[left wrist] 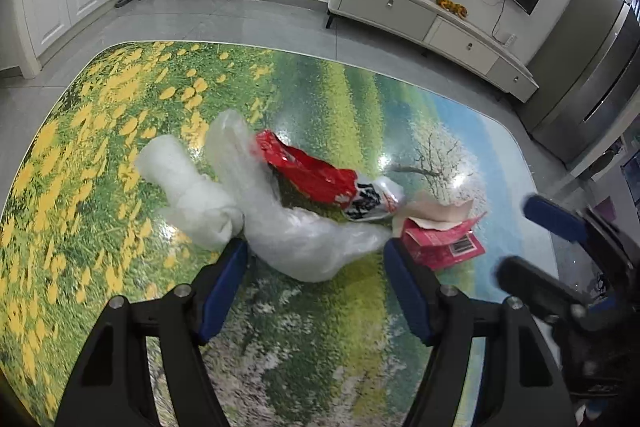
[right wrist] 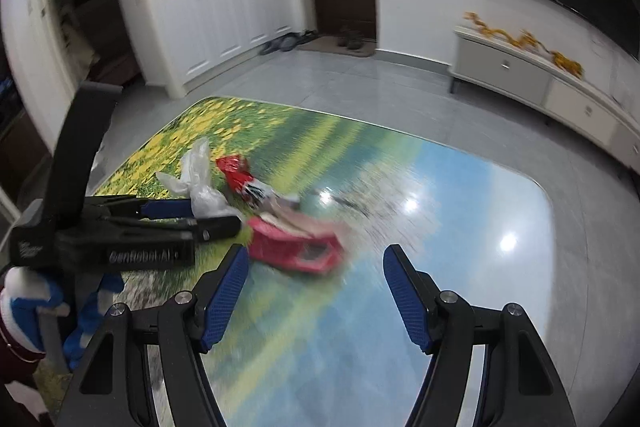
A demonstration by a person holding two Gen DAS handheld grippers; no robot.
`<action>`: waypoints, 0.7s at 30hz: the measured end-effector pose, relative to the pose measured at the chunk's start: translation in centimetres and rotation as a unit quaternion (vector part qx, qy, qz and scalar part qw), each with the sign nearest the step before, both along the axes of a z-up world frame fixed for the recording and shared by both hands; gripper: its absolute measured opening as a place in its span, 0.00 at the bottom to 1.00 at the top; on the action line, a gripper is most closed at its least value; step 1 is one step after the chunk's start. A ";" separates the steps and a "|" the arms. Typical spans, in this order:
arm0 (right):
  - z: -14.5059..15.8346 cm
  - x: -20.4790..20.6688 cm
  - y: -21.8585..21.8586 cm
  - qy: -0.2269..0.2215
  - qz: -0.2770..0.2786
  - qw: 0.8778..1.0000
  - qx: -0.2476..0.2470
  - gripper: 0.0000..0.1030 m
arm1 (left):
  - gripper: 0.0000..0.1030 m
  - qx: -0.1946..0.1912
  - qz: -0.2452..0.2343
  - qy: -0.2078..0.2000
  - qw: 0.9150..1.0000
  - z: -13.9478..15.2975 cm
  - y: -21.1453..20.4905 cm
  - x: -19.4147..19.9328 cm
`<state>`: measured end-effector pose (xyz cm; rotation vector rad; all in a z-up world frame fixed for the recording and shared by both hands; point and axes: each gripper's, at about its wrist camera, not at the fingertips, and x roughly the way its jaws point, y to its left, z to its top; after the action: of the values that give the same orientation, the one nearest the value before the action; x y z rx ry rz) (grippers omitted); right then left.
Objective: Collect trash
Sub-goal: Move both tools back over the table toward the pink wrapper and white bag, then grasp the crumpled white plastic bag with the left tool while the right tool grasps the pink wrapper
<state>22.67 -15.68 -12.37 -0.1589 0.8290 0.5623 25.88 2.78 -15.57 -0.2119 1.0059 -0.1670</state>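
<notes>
Trash sits mid-tabletop: bubble wrap [left wrist: 304, 227], red snack bag [left wrist: 320, 175], torn pink carton [left wrist: 444, 243] toward the right edge. Left gripper [left wrist: 316, 291] jaws wide, straddling the wrap, likely lining up a grab. Right gripper [right wrist: 316, 291] wide, empty, near the carton. Bag print, carton barcode unreadable; left gripper body reads "GenRobot.AI".

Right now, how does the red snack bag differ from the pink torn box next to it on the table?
The red snack bag is glossy, crumpled plastic with black lettering on a white end; the pink torn box is matte cardboard with a barcode label. The bag lies flattened and partly against the clear plastic wrap, while the box gapes open with ragged flaps, off to the side. Both lie on the flower-print table, ungrasped.
</notes>
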 end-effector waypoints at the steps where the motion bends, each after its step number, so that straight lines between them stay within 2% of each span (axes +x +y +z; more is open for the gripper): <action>1: -0.4 0.5 0.7 -0.001 0.013 1.000 -0.006 0.69 | 0.67 -0.003 -0.002 0.000 1.000 0.0 0.1 0.1; 3: -1.1 1.5 1.7 -0.002 0.032 0.999 -0.017 0.70 | 0.66 -0.008 -0.006 -0.002 1.000 0.0 0.4 0.1; 8: -3.4 3.4 3.0 0.024 0.053 0.998 -0.037 0.69 | 0.57 -0.008 -0.016 -0.011 1.000 -0.1 1.1 0.1; 9: -3.8 3.6 2.8 0.032 0.055 0.997 -0.036 0.64 | 0.51 -0.007 -0.019 -0.013 1.000 -0.1 1.1 0.0; 10: -4.1 3.7 2.6 0.038 0.054 0.997 -0.032 0.55 | 0.47 -0.008 -0.022 -0.015 1.000 -0.2 1.1 0.0; 11: -4.1 3.7 2.3 0.039 0.052 0.997 -0.030 0.51 | 0.35 -0.010 -0.025 -0.016 1.000 -0.2 1.1 -0.2; 12: -4.1 3.7 2.0 0.040 0.048 0.998 -0.027 0.43 | 0.33 -0.013 -0.029 -0.015 0.999 -0.1 1.0 -0.5; 15: -3.9 3.3 1.0 0.044 0.041 0.998 -0.017 0.32 | 0.27 -0.021 -0.039 -0.018 0.999 -0.2 0.7 -1.1; 16: -3.9 3.0 0.8 0.044 0.041 0.998 -0.017 0.22 | 0.26 -0.024 -0.041 -0.020 0.999 -0.2 0.6 -1.4; 18: -3.7 2.2 0.2 0.043 0.039 0.998 -0.015 0.15 | 0.22 -0.037 -0.050 -0.022 0.998 -0.3 0.4 -2.2; 21: -3.7 0.5 -0.4 0.041 0.040 0.998 -0.016 0.11 | 0.19 -0.041 -0.063 -0.028 0.997 -0.2 -0.1 -3.9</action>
<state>23.20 -16.13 -16.05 -0.2004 0.9145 0.6334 22.00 2.66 -15.74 -0.2179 0.9577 -0.3273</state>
